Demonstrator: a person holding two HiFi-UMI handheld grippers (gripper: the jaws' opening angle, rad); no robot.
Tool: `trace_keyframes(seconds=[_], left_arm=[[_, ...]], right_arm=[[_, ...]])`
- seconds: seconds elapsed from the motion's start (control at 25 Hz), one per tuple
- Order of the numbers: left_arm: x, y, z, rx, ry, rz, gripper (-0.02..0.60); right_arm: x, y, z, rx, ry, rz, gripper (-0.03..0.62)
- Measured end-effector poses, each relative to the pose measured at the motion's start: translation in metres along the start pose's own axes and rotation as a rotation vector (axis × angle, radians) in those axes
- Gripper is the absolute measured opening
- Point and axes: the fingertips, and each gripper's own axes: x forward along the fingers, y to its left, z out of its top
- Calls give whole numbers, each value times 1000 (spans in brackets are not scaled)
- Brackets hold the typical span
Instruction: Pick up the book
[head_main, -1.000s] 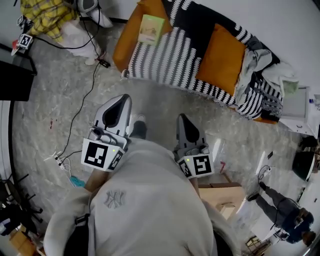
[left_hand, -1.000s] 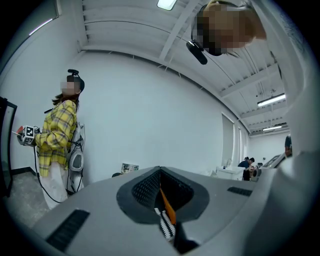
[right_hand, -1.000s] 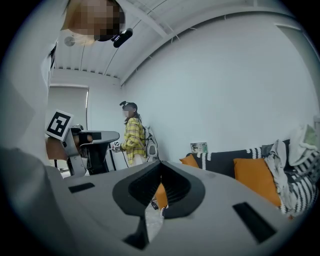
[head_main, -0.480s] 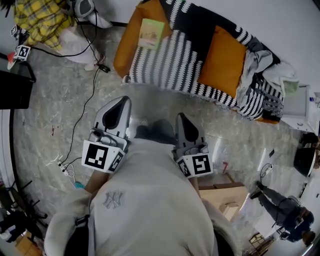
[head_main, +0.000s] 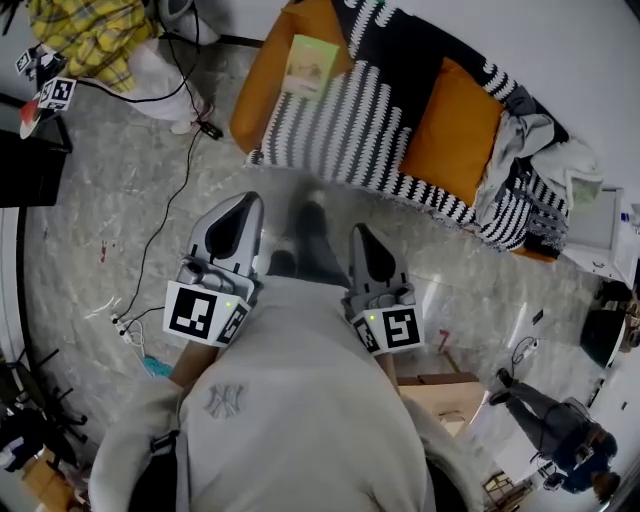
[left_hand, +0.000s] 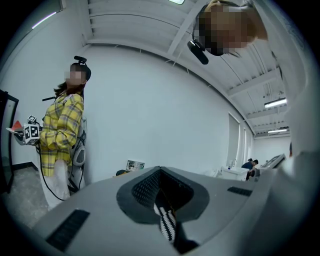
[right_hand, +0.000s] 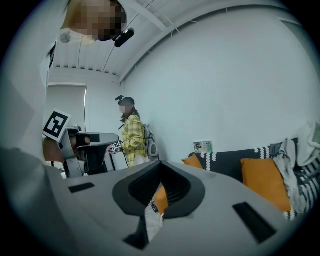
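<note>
Left gripper (head_main: 245, 202) and right gripper (head_main: 361, 236), jaws closed and empty, well short of a thin pale-green paperback book (head_main: 308, 65) on the black-and-white striped sofa (head_main: 345, 125); probably light, floppy, best pinched along one edge

Book (head_main: 311, 66) lies on sofa's (head_main: 258, 95) orange end. I see left hand-held gripper (head_main: 243, 206) and right hand-held gripper (head_main: 362, 240) over the floor (head_main: 120, 190), well apart from it.
</note>
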Motion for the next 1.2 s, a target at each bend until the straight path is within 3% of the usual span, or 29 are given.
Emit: trace_keyframes(seconds=[0.68, 1.2], left_arm=[[143, 23, 30, 10, -39, 47, 11], [200, 45, 46, 26, -67, 89, 11]], right_arm=[[108, -108, 42, -33, 17, 85, 17], [159, -144, 69, -18, -10, 119, 17]])
